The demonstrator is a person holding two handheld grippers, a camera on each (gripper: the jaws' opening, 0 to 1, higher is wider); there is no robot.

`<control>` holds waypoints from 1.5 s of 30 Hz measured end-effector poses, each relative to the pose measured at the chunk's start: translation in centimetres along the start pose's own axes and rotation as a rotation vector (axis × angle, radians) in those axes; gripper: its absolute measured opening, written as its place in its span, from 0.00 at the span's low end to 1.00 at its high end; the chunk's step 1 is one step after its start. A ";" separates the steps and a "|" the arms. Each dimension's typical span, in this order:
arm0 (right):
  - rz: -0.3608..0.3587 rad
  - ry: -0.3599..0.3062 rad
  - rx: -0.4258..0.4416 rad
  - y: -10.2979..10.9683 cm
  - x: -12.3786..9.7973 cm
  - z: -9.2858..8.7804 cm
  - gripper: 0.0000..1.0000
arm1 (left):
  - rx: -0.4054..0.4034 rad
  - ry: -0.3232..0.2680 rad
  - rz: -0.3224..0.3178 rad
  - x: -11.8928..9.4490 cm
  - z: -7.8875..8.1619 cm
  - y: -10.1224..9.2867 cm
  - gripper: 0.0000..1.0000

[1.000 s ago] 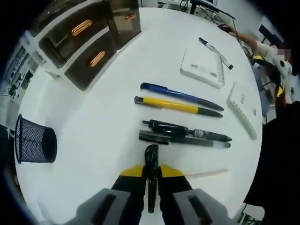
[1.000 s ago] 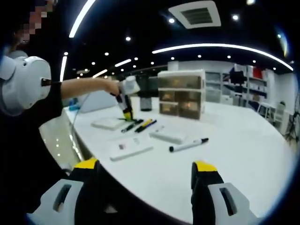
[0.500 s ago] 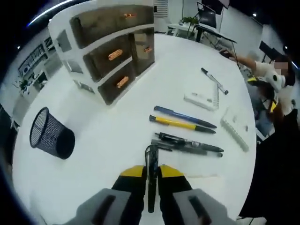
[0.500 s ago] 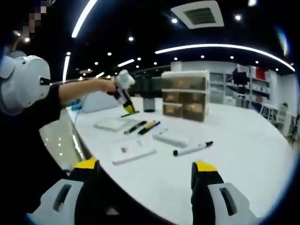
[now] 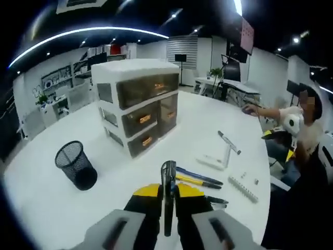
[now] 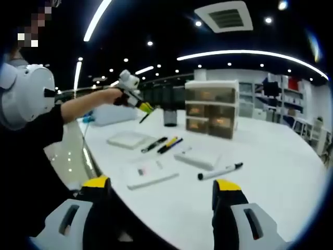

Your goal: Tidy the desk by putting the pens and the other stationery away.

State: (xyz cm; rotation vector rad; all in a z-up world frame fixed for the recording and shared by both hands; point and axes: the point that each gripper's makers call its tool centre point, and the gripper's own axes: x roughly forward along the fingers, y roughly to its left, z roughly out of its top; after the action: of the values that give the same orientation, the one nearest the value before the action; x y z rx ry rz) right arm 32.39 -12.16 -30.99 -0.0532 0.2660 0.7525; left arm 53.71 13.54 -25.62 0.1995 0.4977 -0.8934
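The left gripper [image 5: 168, 194] was closed on a black pen [image 5: 167, 182] and held above the white desk [image 5: 41, 203], with the mesh pen cup [image 5: 76, 165] off to its left and the drawer unit [image 5: 139, 109] ahead. The remaining pens [image 5: 200, 179] lay on the desk just right of the jaws, near a black marker [image 5: 229, 142]. The right gripper [image 6: 161, 195] was open and empty at the near desk edge, facing a notebook [image 6: 152, 173].
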 end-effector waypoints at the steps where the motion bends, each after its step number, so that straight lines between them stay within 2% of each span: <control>1: 0.001 0.000 0.000 0.0 0.0 0.0 0.75 | -0.007 -0.040 0.004 -0.4 0.5 0.0 0.10; 6: 0.009 0.005 0.006 0.1 0.2 -0.1 0.75 | -0.054 -0.172 0.059 -2.3 1.7 0.3 0.10; 10: 0.013 -0.004 0.009 0.2 0.4 0.1 0.75 | -0.099 -0.294 0.071 -3.5 2.7 -0.2 0.10; 14: 0.017 -0.015 0.015 0.2 0.7 0.2 0.75 | -0.111 -0.393 0.092 -4.5 3.2 -0.3 0.10; 16: 0.017 -0.016 0.018 0.2 0.7 0.3 0.75 | -0.120 -0.422 0.093 -4.8 3.2 -0.3 0.10; 21: 0.023 -0.022 0.024 0.2 1.1 0.3 0.75 | -0.095 -0.528 0.155 -6.2 3.9 0.5 0.10; 27: 0.028 -0.020 0.027 0.2 1.3 0.2 0.75 | -0.101 -0.586 0.181 -7.0 4.7 1.3 0.10; 36: 0.020 -0.024 0.037 0.1 1.2 0.0 0.75 | -0.053 -0.623 0.241 -7.6 6.9 2.5 0.10; 45: 0.014 -0.033 0.041 -0.1 0.9 0.0 0.75 | -0.007 -0.651 0.318 -8.0 9.5 5.6 0.10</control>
State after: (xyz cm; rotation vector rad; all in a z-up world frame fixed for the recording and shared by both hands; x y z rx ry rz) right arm 33.09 -11.62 -31.19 -0.0001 0.2507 0.7607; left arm 57.04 19.03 -13.67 -0.0257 -0.1367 -0.5970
